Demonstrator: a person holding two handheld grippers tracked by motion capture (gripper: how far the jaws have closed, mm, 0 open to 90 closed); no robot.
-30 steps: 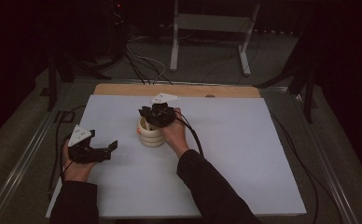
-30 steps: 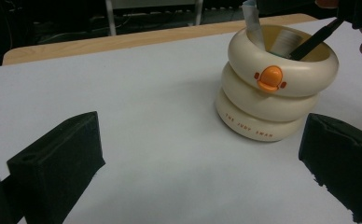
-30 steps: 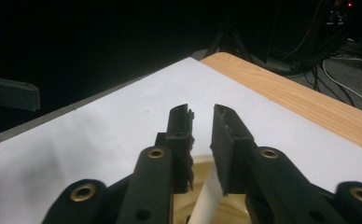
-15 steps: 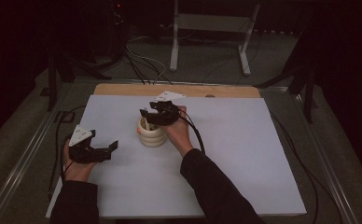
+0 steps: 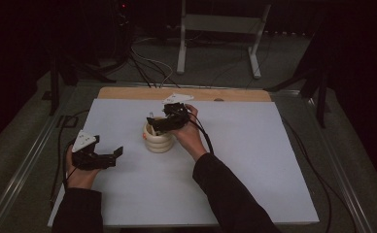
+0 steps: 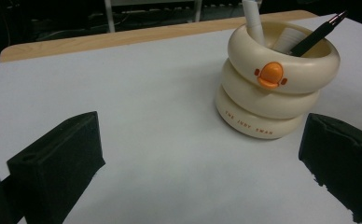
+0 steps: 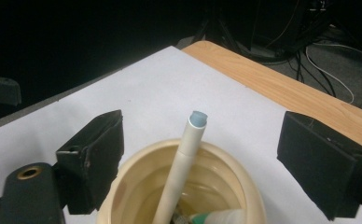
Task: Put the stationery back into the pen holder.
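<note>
A: Hovering over the pen holder [image 5: 158, 138], right gripper [image 5: 163, 124] has just been opening; jaws now wide, white pen [image 7: 184, 163] between them, untouched.
B: Pen's axis?
A: Near upright, tip leaning toward twelve o'clock, standing in the holder at table centre. Right hand is nearer.
B: Left gripper [image 5: 110, 156]?
A: Wide, empty, resting at eight o'clock from the holder.
B: Hidden?
A: Pen's lower end, down inside the cup. Dark pen [image 6: 316, 35] too.
</note>
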